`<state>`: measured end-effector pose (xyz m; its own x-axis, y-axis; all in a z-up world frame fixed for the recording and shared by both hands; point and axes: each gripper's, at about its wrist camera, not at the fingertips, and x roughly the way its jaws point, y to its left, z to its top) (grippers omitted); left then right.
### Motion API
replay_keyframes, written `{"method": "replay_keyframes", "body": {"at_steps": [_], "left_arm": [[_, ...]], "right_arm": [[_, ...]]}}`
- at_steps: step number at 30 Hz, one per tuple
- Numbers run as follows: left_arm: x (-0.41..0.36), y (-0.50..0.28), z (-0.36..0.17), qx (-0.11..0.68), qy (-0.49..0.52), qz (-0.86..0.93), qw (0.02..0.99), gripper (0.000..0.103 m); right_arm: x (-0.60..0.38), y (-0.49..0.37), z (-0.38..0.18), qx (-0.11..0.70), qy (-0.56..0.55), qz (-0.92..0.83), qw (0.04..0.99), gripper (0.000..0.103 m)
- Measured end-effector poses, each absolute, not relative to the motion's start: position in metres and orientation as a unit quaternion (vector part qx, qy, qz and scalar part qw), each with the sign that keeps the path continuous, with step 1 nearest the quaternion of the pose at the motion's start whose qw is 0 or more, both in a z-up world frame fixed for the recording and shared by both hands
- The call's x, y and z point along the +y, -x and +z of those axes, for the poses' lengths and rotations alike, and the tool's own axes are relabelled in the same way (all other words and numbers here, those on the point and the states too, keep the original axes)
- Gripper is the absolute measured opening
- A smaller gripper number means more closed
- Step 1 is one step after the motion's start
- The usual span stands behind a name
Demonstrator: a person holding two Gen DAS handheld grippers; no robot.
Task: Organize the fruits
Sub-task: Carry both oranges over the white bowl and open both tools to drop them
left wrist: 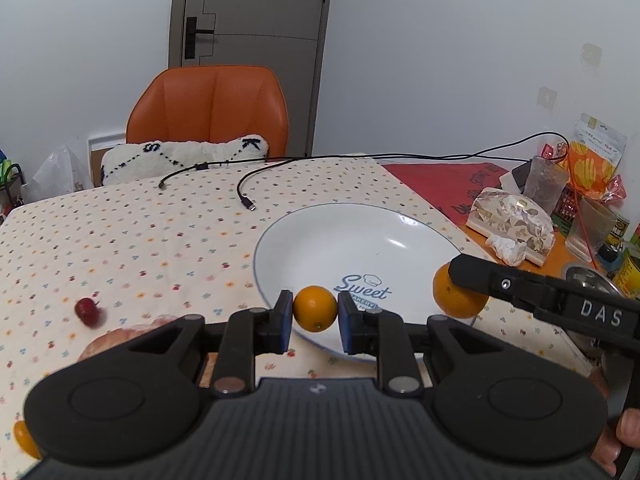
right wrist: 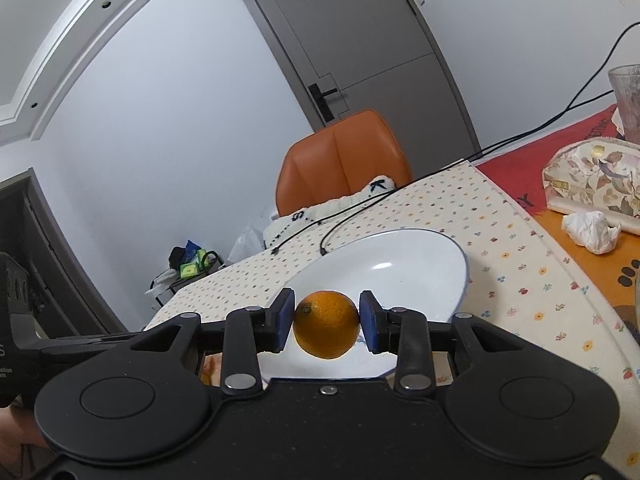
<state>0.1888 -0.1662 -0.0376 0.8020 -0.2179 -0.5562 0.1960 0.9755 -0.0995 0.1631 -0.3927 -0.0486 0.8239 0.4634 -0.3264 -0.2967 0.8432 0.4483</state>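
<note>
A: Left to right, what's where?

B: A red fruit [left wrist: 87, 311] lies loose on the dotted cloth, well left. Next, the left gripper [left wrist: 315, 312] holds a small orange [left wrist: 315, 309] between its blue pads, over the near rim of the white plate [left wrist: 352, 240].

A: And the right?

B: The right gripper [right wrist: 326, 320] clamps a larger orange [right wrist: 326, 324], beside the plate's right edge.

A: Which drops first?

B: Probably the left; its fruit already hangs above the plate, the bowl lying just ahead.
</note>
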Motion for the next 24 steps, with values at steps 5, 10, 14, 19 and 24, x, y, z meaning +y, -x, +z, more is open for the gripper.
{"method": "replay_keyframes", "body": {"at_steps": [5, 10, 14, 19, 24], "left_arm": [[-0.174, -0.2, -0.045, 0.305, 0.012, -0.108, 0.946, 0.022], [-0.181, -0.211, -0.05, 0.313, 0.011, -0.11, 0.943, 0.022], [-0.187, -0.217, -0.052, 0.316, 0.009, -0.115, 0.942, 0.022], [-0.191, -0.221, -0.055, 0.325, 0.005, -0.11, 0.939, 0.023], [-0.186, -0.228, -0.05, 0.331, -0.002, -0.108, 0.937, 0.026]], "right_arm": [[-0.394, -0.17, -0.054, 0.221, -0.201, 0.204, 0.932, 0.034], [-0.394, -0.174, -0.055, 0.22, -0.194, 0.199, 0.935, 0.034], [-0.398, -0.176, -0.057, 0.227, -0.196, 0.19, 0.935, 0.035], [-0.403, -0.177, -0.057, 0.23, -0.201, 0.182, 0.935, 0.04], [-0.406, -0.183, -0.057, 0.245, -0.209, 0.174, 0.93, 0.044]]}}
